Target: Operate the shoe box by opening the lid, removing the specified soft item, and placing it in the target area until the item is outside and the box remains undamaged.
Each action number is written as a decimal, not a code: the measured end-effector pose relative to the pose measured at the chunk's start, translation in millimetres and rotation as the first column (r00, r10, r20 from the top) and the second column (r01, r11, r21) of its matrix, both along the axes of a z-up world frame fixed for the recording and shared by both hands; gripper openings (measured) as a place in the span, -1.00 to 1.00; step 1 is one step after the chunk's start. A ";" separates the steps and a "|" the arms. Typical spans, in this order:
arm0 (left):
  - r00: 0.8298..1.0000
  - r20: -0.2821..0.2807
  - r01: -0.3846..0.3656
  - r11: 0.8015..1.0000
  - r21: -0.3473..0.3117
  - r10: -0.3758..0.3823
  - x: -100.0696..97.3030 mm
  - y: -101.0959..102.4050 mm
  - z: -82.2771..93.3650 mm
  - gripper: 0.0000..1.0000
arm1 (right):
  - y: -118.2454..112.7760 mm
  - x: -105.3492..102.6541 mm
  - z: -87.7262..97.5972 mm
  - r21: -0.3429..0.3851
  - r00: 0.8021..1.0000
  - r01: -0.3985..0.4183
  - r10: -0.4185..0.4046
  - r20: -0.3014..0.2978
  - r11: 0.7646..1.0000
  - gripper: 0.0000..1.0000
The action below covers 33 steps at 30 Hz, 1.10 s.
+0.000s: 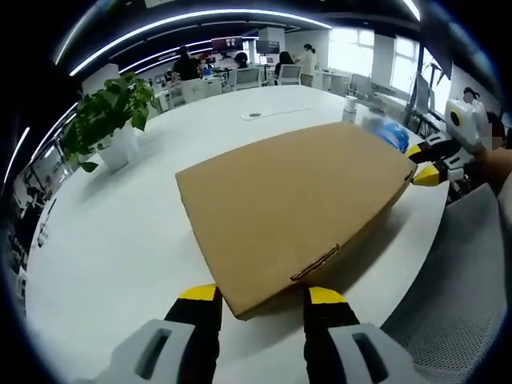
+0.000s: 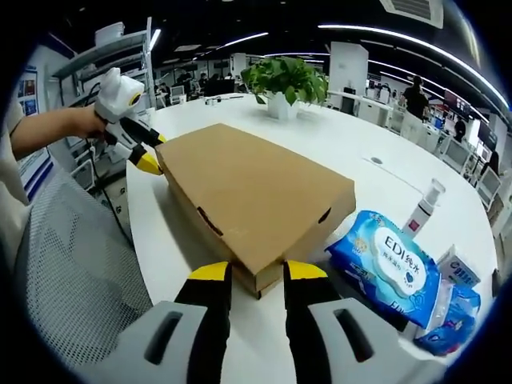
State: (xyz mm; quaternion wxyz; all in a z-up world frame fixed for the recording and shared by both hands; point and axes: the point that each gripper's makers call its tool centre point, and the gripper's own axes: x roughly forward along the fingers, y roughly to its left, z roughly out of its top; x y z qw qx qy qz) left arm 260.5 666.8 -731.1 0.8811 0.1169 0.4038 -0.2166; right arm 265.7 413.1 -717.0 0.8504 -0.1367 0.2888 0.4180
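While lid stays down: one shoe box (image 1: 292, 208) lies flat on the white table (image 1: 120, 240), closed.
Count of grippers: two, one at each end of the box.
Left gripper (image 1: 262, 294): jaws apart, straddling the near corner of the box; contact cannot be told.
Right gripper (image 2: 258, 270): jaws apart, yellow tips at either side of the box's opposite corner.
Wipes: one blue pack (image 2: 386, 268) just beside the box, smaller packets (image 2: 452, 308) near it.
Bottles: one white spray bottle (image 2: 424, 205) behind the pack.
Plants: one potted plant (image 1: 112, 120), well apart from the box.
Chair: one grey mesh chair (image 2: 72, 272) at the table's edge.
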 end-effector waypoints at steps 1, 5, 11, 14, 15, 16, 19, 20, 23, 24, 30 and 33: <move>1.000 0.000 0.000 1.000 0.000 0.000 0.6 0.2 0.0 -0.19 | 0.7 2.0 0.0 -0.001 1.000 0.000 0.000 0.001 1.000 -0.54; 1.000 0.002 0.001 1.000 0.000 -0.001 8.1 0.4 0.9 -0.19 | 2.4 7.4 0.2 -0.002 1.000 0.003 -0.003 0.005 1.000 -0.54; 1.000 0.004 0.004 1.000 0.000 -0.004 20.8 0.9 1.0 -0.19 | 3.1 20.3 0.2 -0.002 1.000 0.007 -0.007 0.010 1.000 -0.54; 1.000 0.007 0.003 1.000 -0.001 -0.003 28.2 0.7 1.1 -0.19 | 3.4 27.4 0.5 -0.003 1.000 0.011 -0.011 0.010 1.000 -0.54; 1.000 0.007 0.003 1.000 -0.002 -0.003 31.2 0.8 1.1 -0.19 | 3.4 30.6 0.5 -0.004 1.000 0.011 -0.011 0.011 1.000 -0.54; 1.000 0.008 0.003 1.000 -0.003 -0.003 33.2 0.8 1.0 -0.19 | 3.4 31.7 0.5 -0.004 1.000 0.011 -0.011 0.011 1.000 -0.54; 1.000 0.009 0.002 1.000 -0.003 -0.002 38.7 -1.6 2.1 -0.19 | 3.1 39.0 0.4 -0.007 1.000 0.013 -0.013 0.012 1.000 -0.54; 1.000 0.009 0.002 1.000 -0.003 -0.002 40.8 -2.6 2.6 -0.19 | 2.9 41.7 0.1 -0.011 1.000 0.013 -0.013 0.016 1.000 -0.54; 1.000 0.013 0.002 1.000 -0.007 -0.002 46.9 -5.1 3.6 -0.19 | 2.2 48.3 -0.2 -0.015 1.000 0.014 -0.014 0.020 1.000 -0.53; 1.000 0.011 0.002 1.000 -0.010 -0.002 48.1 -5.8 3.8 -0.19 | 1.8 50.5 -0.1 -0.016 1.000 0.015 -0.014 0.020 1.000 -0.53; 1.000 0.011 0.006 1.000 -0.010 -0.006 58.3 -10.1 5.6 -0.19 | -0.1 61.8 0.0 -0.023 1.000 0.020 -0.019 0.022 1.000 -0.53; 1.000 0.011 0.007 1.000 -0.010 -0.007 63.1 -11.6 6.0 -0.19 | -1.6 68.3 -0.6 -0.025 0.999 0.026 -0.026 0.023 0.999 -0.53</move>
